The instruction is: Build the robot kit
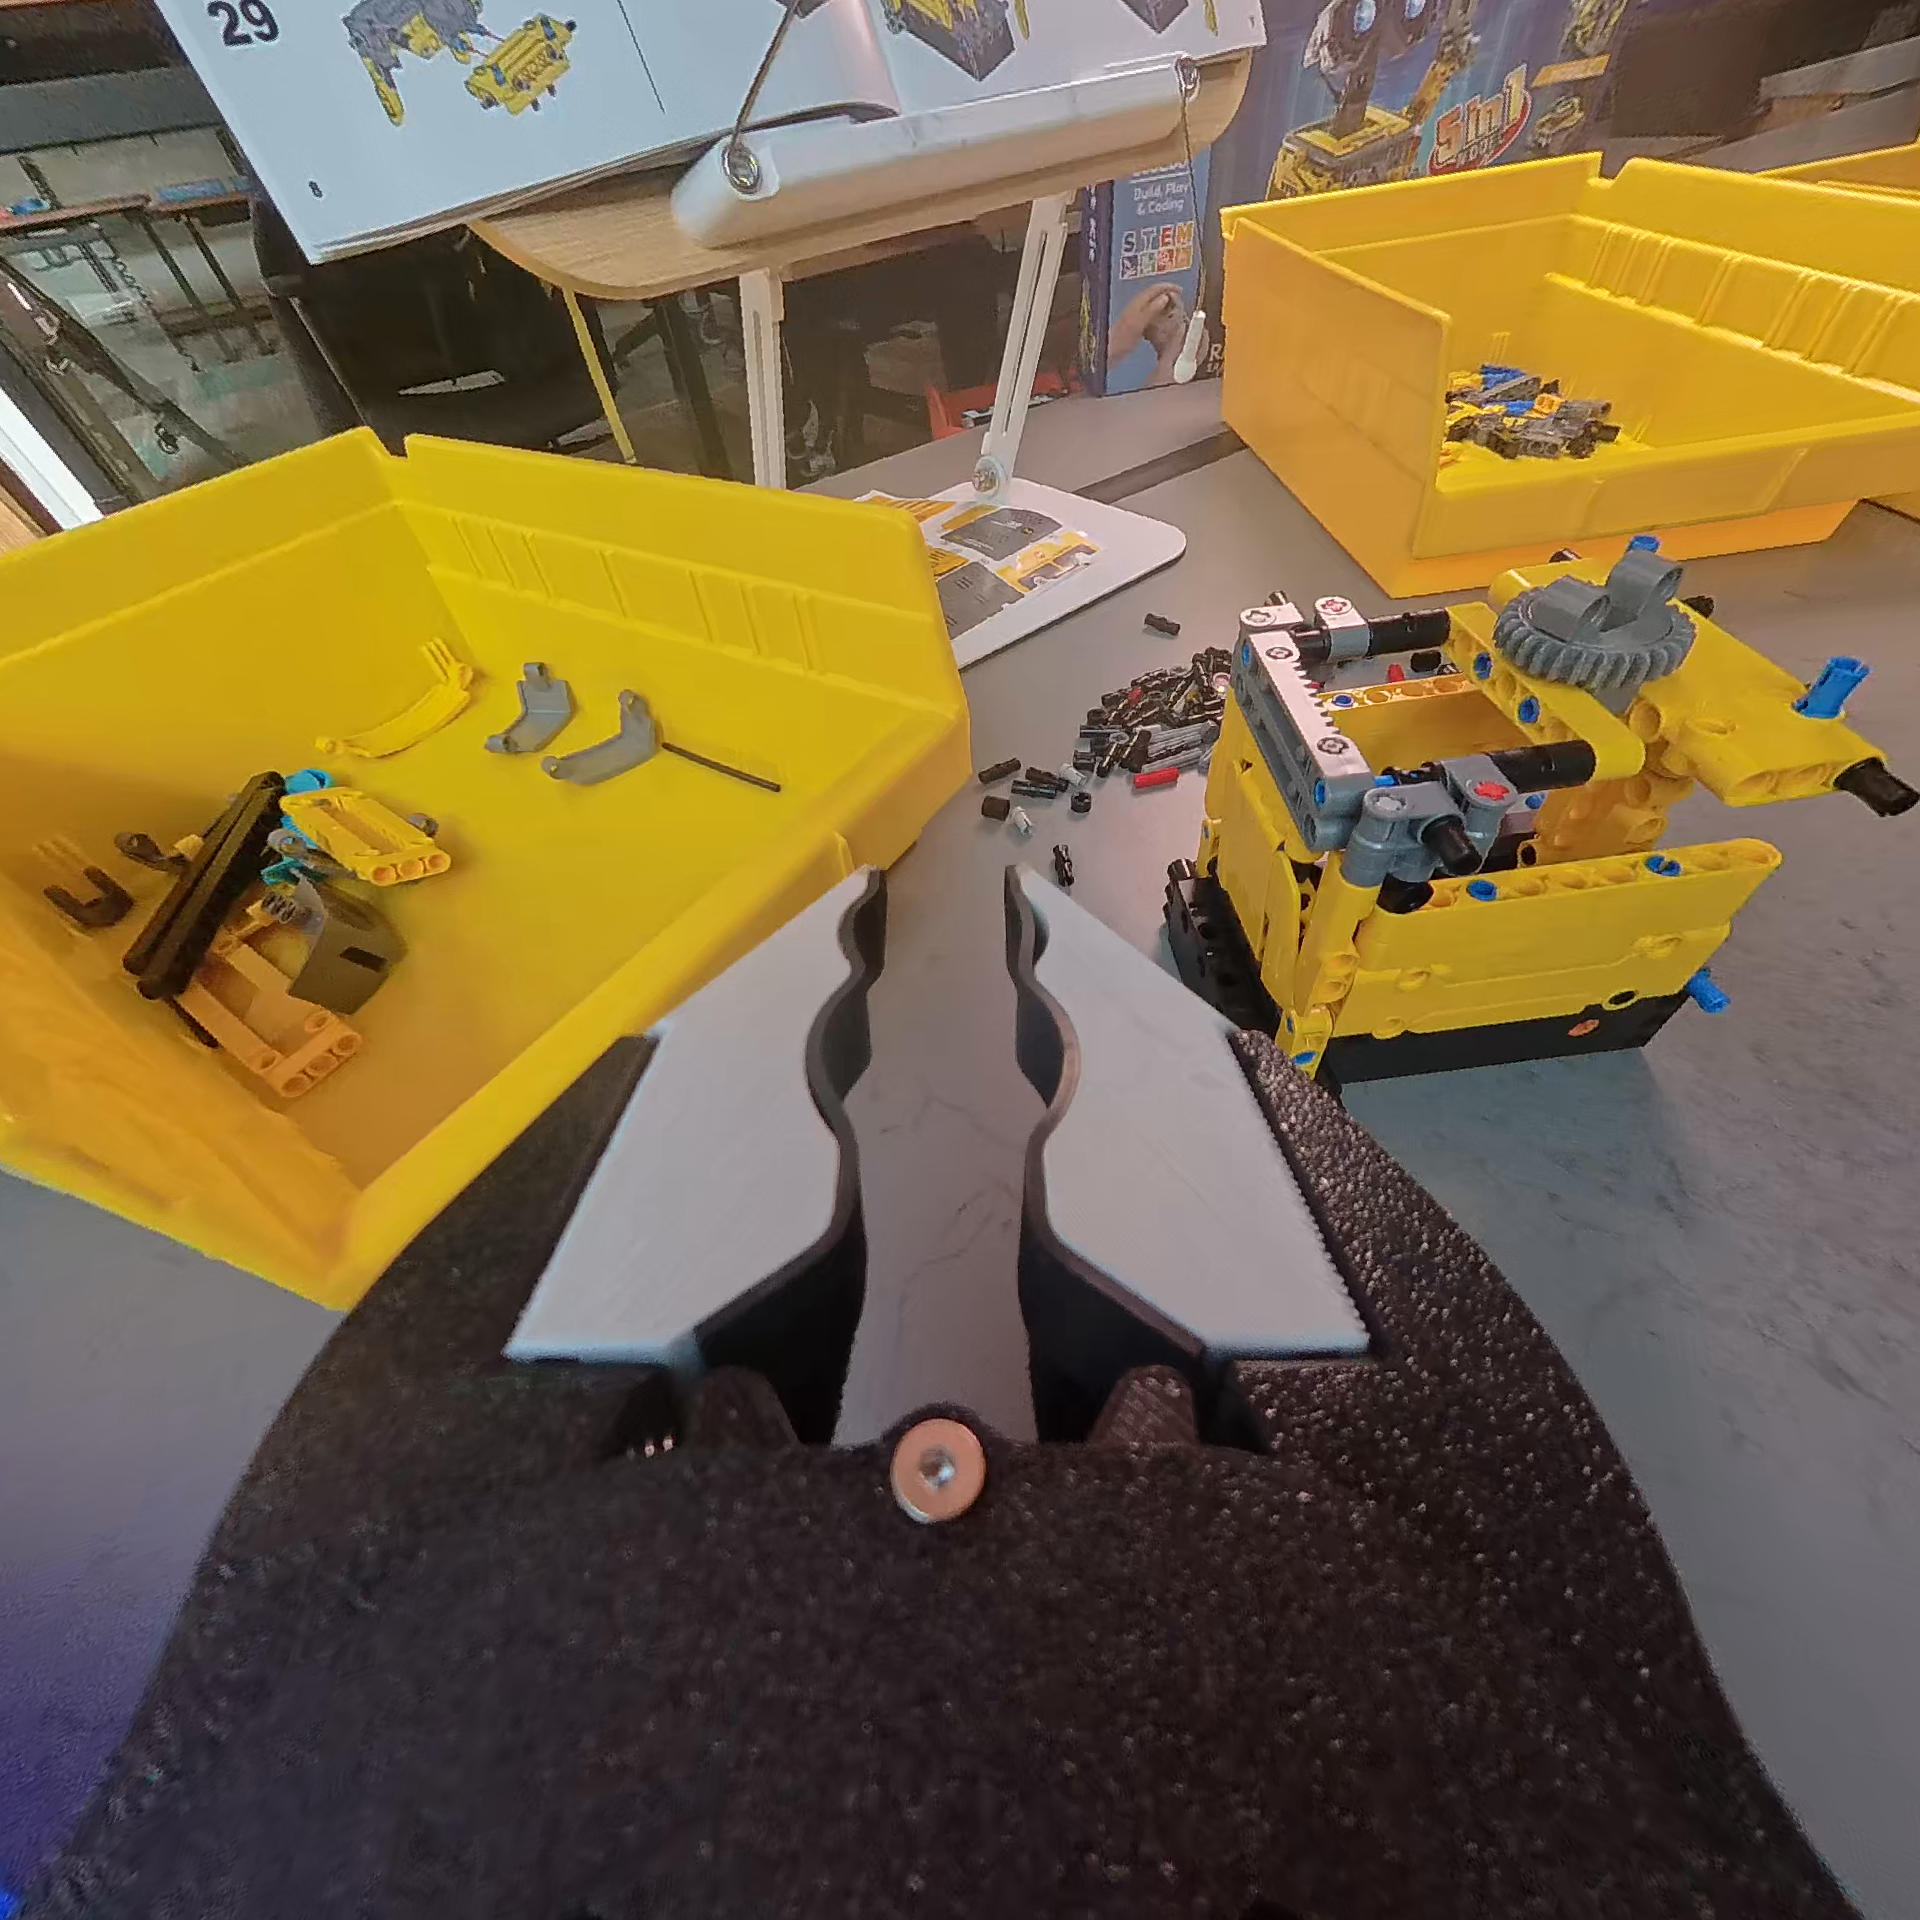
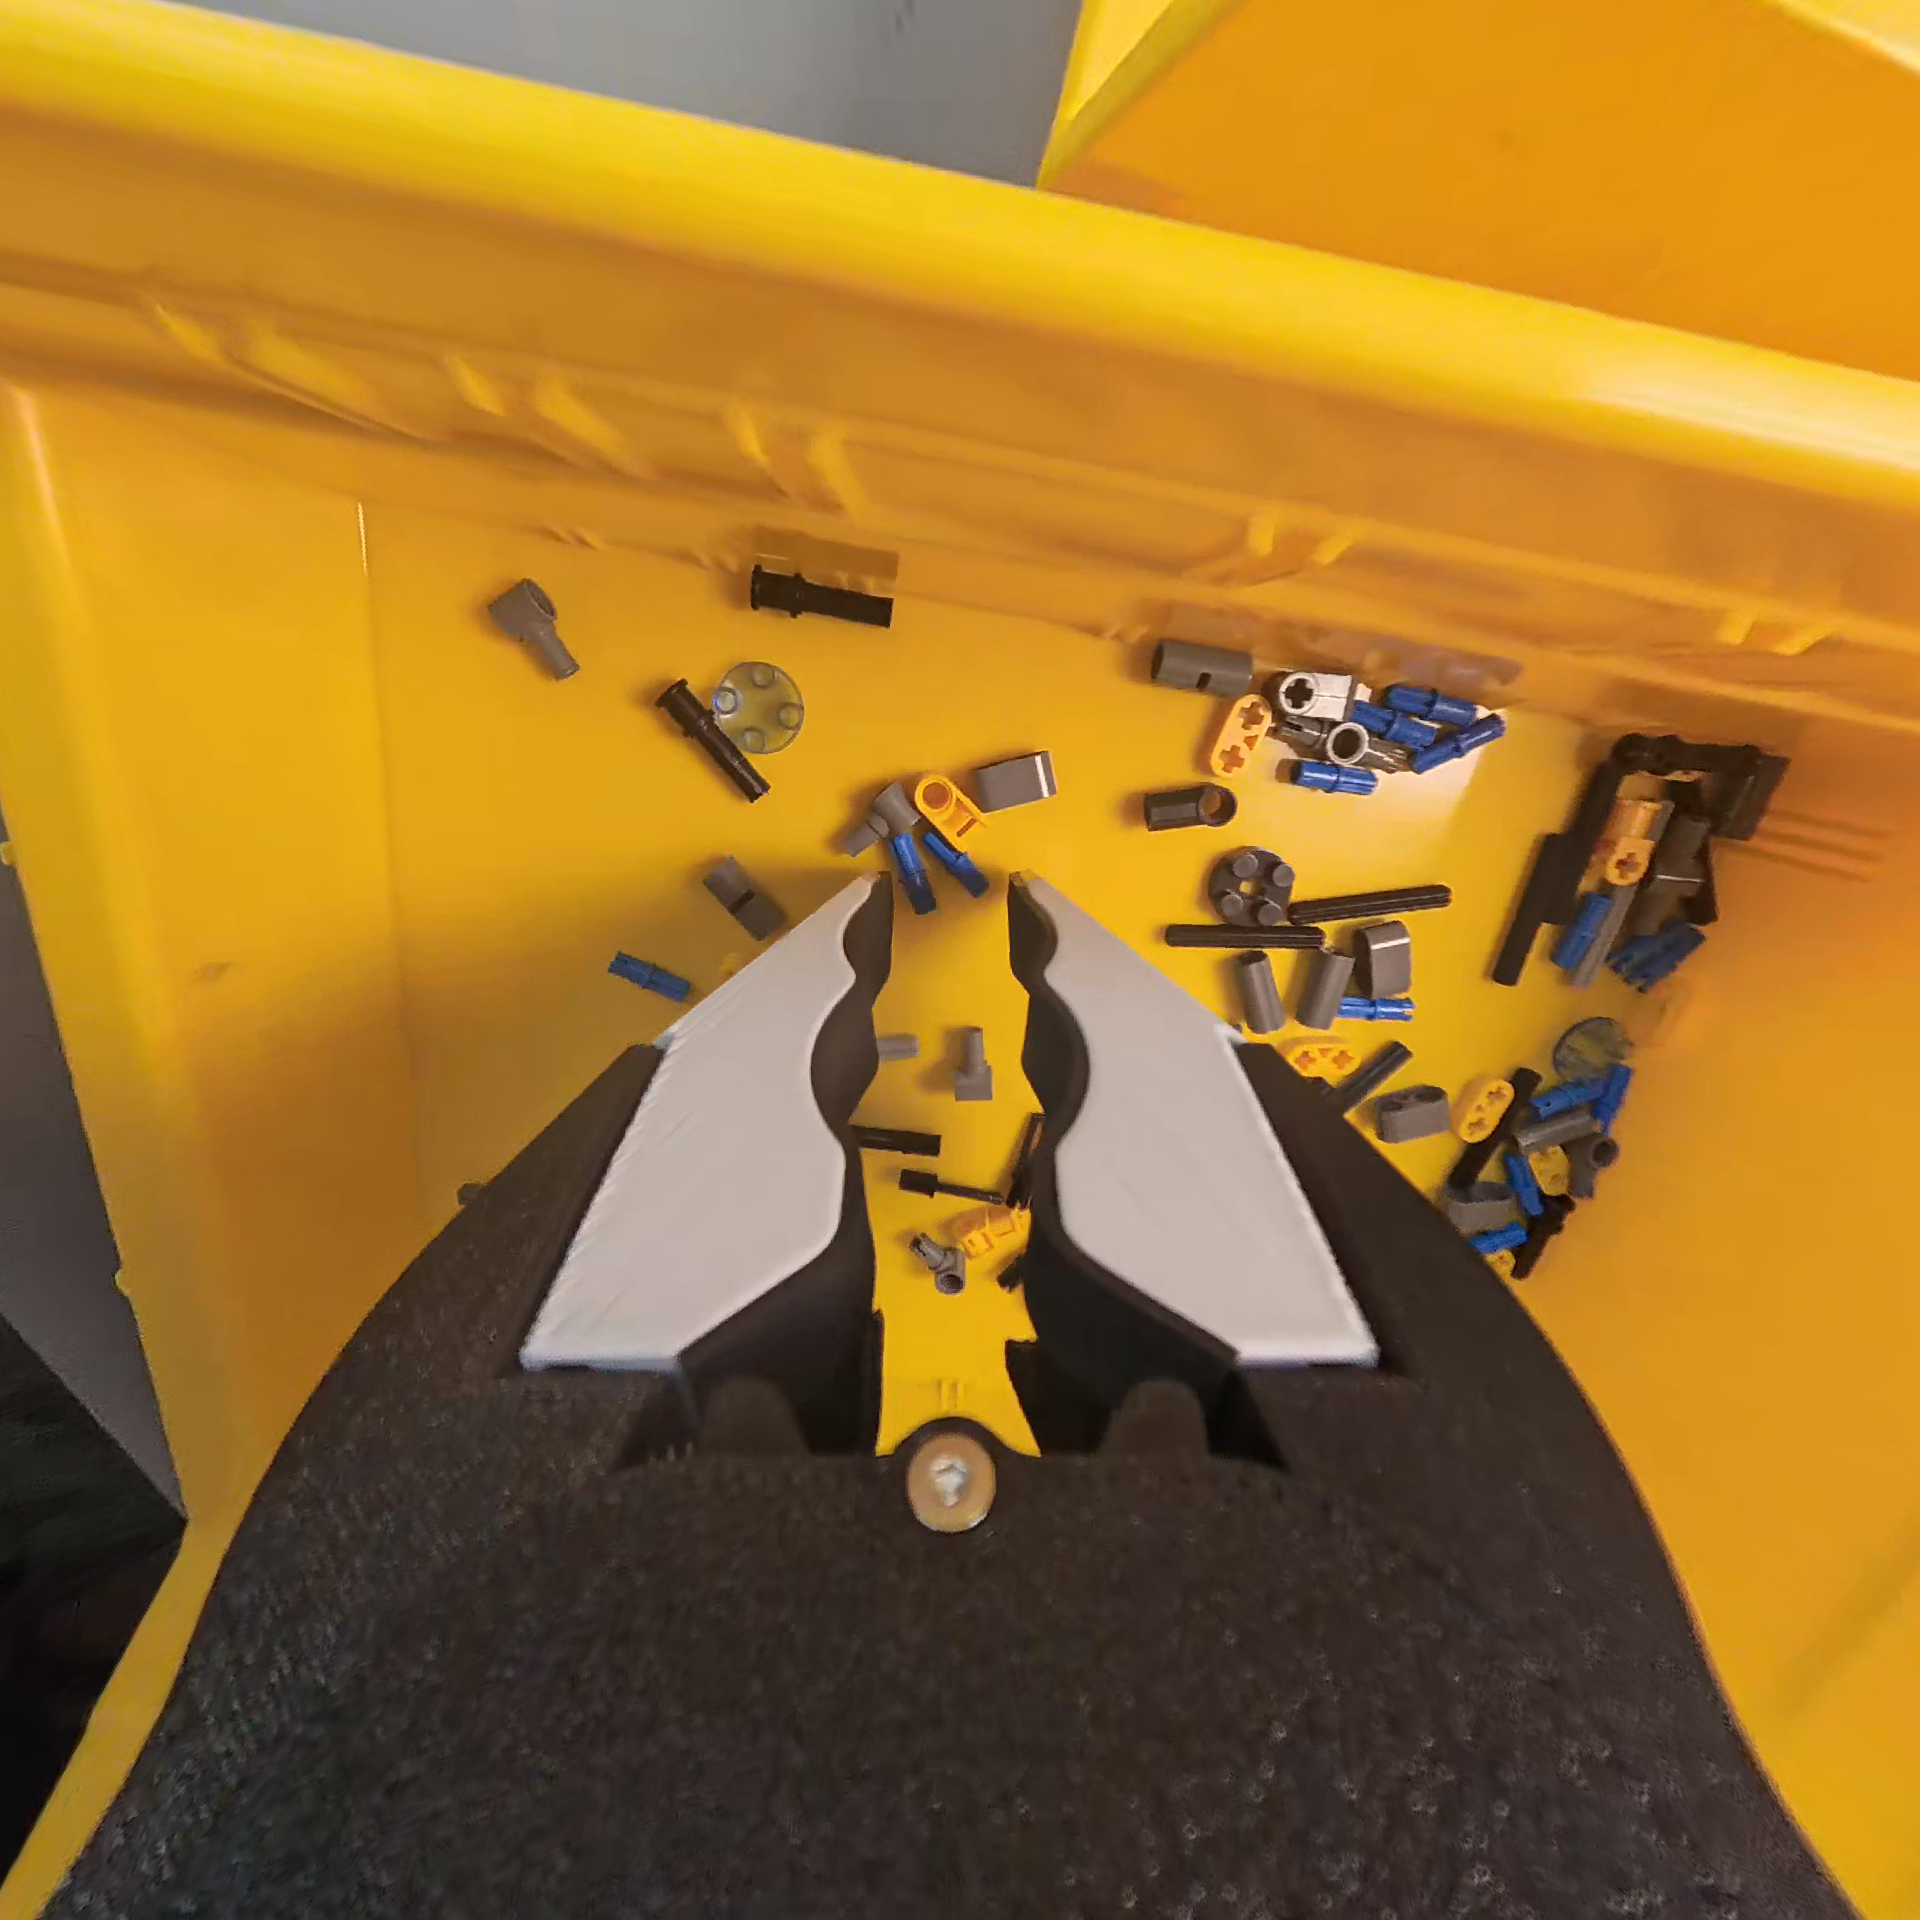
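My left gripper (image 1: pixel 943 883) is open and empty above the grey table, between a yellow bin (image 1: pixel 644 582) on its left and a yellow and black brick-built model (image 1: pixel 1475 821) on its right. Small black pins (image 1: pixel 1143 717) lie scattered just beyond its tips. My right gripper (image 2: pixel 948 883) is open and empty, reaching down inside another yellow bin (image 2: pixel 260 831). Its tips hover just short of two blue pins (image 2: pixel 935 868), a grey connector and an orange connector (image 2: pixel 945 805). Several small parts lie under and between its fingers.
The left bin holds grey curved pieces (image 1: pixel 571 727) and a black and yellow sub-assembly (image 1: pixel 260 904). A book stand (image 1: pixel 1039 540) with an instruction booklet (image 1: pixel 623 94) rises behind. A far yellow bin (image 1: pixel 1351 343) holds mixed parts. In the right wrist view, part clusters (image 2: pixel 1382 727) lie at the right. One gripper's finger ends stand about 55 centimeters off the other's.
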The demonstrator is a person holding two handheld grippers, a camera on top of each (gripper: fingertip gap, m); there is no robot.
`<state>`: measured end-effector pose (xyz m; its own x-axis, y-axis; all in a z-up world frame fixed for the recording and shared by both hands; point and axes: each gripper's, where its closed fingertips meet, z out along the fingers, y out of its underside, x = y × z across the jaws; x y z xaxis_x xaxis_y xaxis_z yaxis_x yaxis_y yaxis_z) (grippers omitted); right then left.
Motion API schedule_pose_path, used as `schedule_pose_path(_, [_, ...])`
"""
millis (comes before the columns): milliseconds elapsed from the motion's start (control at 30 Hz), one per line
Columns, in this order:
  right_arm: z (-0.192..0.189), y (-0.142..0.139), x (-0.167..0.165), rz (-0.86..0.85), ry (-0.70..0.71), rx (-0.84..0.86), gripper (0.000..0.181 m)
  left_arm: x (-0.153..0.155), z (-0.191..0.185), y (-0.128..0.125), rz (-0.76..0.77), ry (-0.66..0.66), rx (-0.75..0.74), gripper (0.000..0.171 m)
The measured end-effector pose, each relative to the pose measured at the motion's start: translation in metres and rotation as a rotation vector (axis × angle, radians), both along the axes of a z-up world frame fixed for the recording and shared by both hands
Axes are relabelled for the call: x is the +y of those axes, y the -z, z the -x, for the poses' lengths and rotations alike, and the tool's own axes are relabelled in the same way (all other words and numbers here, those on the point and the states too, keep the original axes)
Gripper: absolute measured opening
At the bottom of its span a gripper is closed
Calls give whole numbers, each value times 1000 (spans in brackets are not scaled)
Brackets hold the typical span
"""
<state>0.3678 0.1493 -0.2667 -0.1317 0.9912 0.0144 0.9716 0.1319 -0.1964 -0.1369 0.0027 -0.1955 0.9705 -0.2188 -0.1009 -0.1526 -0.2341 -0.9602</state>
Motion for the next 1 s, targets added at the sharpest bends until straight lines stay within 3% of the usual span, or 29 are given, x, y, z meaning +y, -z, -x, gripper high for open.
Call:
schedule_pose_path(167, [-1,3,2,37,-23,-19,12,0,0,1,3,-2,8,22])
schedule_pose_path(733, [-1,-1,-3,-66,-52,-1,11,0,-2,0,-1,8,8,22])
schedule_pose_path(867, [1,-22,-3,-80,-23,50,11,-1,-2,0,-4,12,10,21])
schedule_pose_path(1000, [24,-67,-13,-92,-16,158,11,0,-4,1,2,23,9,21])
